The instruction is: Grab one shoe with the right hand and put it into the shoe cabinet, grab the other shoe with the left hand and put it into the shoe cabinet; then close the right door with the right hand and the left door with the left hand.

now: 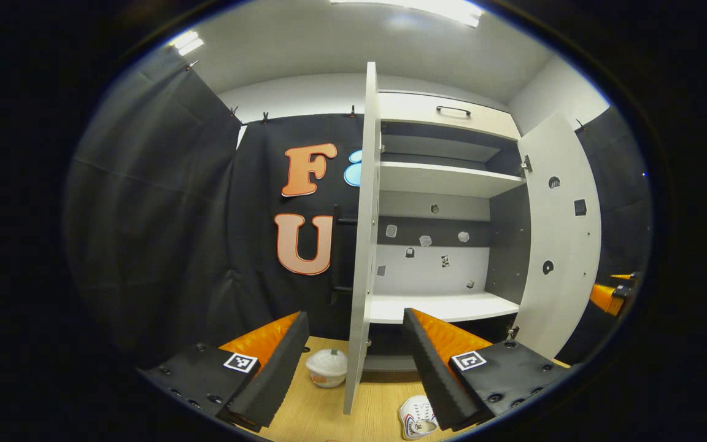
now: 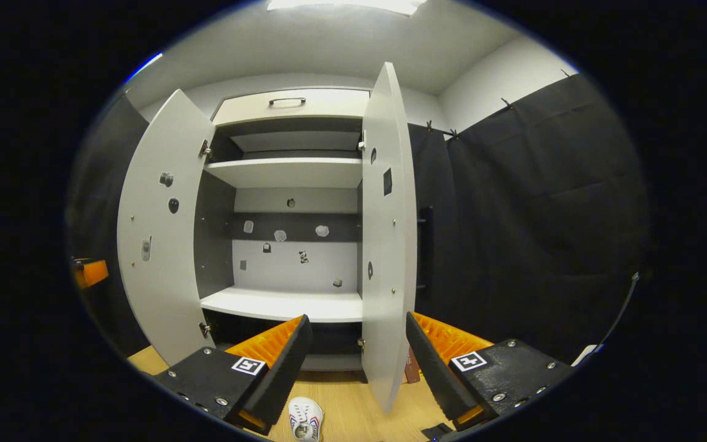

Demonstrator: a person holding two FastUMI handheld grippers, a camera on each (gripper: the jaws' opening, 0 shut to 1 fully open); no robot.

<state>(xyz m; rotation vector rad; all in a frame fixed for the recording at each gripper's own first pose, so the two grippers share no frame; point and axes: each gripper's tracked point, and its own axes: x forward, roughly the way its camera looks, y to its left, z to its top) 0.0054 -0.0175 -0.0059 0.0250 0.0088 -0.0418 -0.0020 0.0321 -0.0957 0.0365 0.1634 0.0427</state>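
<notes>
The white shoe cabinet [image 1: 445, 178] stands with both doors wide open, its lower shelf [image 1: 439, 307] bare. In the left gripper view, one white shoe [image 1: 327, 367] lies on the wooden floor just left of the left door [image 1: 363, 245]. A second white shoe [image 1: 418, 418] lies nearer, under the right finger. My left gripper [image 1: 355, 316] is open and holds nothing, above both shoes. In the right gripper view the cabinet [image 2: 292, 172] faces me, and a white shoe [image 2: 304, 422] lies below my open, bare right gripper [image 2: 358, 319].
The right door [image 1: 559, 233] swings out toward me, and its edge [image 2: 387, 245] stands between the right gripper's fingers in the right gripper view. Black cloth walls close both sides. The other gripper shows at the rim [image 1: 608, 294] [image 2: 89, 273]. A small brown object [image 2: 413, 368] sits behind the door.
</notes>
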